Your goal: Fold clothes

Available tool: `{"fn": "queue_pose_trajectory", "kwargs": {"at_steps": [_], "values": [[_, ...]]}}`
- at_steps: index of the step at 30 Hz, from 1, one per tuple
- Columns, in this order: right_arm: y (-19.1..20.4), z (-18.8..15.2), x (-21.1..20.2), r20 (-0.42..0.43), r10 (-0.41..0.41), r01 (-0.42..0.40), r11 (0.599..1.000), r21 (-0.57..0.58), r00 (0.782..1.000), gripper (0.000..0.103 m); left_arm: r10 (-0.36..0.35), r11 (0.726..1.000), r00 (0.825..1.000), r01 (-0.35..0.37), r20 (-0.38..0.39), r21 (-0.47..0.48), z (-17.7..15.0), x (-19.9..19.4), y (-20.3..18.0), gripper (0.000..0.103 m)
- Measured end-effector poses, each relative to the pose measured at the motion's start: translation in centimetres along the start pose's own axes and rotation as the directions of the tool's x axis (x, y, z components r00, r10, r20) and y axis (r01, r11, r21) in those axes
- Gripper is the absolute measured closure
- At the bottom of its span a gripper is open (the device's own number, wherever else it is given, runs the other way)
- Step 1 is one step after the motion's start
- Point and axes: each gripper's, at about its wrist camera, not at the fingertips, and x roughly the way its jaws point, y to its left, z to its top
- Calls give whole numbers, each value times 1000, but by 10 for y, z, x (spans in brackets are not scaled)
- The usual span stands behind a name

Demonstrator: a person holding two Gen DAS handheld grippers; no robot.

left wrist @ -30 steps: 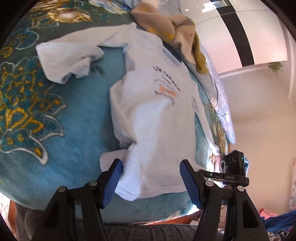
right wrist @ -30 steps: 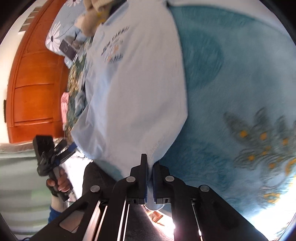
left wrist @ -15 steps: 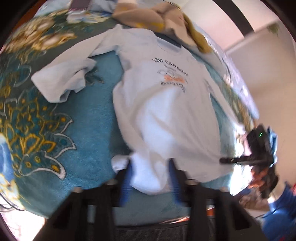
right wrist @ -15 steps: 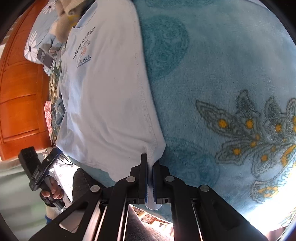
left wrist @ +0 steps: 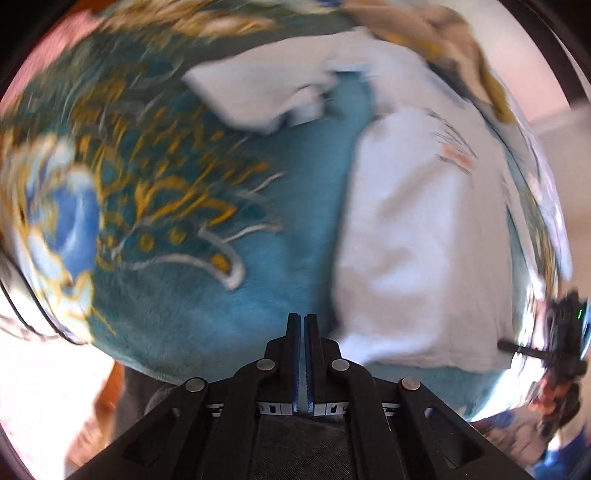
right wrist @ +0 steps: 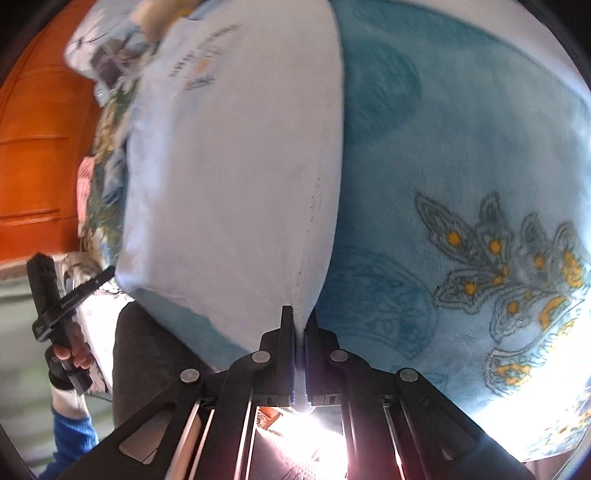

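A pale blue long-sleeved sweatshirt with dark lettering and a small orange motif on its chest (left wrist: 424,236) lay face up on a plush teal blanket patterned with gold and white flourishes (left wrist: 221,291), its hem toward the blanket's near edge. One sleeve (left wrist: 258,96) was bent and bunched out to the side near the far part of the blanket, apart from the body of the garment. A crumpled tan and mustard-yellow cloth (left wrist: 443,33) sat at the far edge, touching the sweatshirt's collar area.

The left gripper (left wrist: 304,321) had its black, blue-padded jaws drawn together with only a thin slit between them; it was over bare blanket at the near edge, just beside the sweatshirt's hem corner, and no cloth showed between the jaws. That view was blurred.

The right gripper (right wrist: 300,317) had its jaws pinched on the other bottom corner of the sweatshirt (right wrist: 236,177), the stitched hem running up from the jaws in a taut line. An orange wooden cabinet (right wrist: 33,147) stood beyond the far side of the blanket. In the right wrist view a hand (right wrist: 70,350) with a blue sleeve (right wrist: 72,439) gripped the left gripper's black handle beyond the near edge.
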Motion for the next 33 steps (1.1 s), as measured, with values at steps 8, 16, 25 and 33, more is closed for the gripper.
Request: {"fn": "queue_pose_trajectory", "kwargs": {"at_steps": [8,16,25,33], "values": [[-12,3,-16,1,-86,86,996,11,996,97,-10,1000,993,9,117,8,20,-30,4,99],[14,39,-38,144,-113,120,992,-41,983,78,139,983,969,-161,203,92,68,-24,-20,50],[46,68,-13,110,-77,86,993,-79,991,76,277,938,928,-317,249,138,103,3,-30,99],[44,77,-6,96,-81,89,993,-81,992,76,76,984,874,12,480,-178,117,-80,54,99]]}}
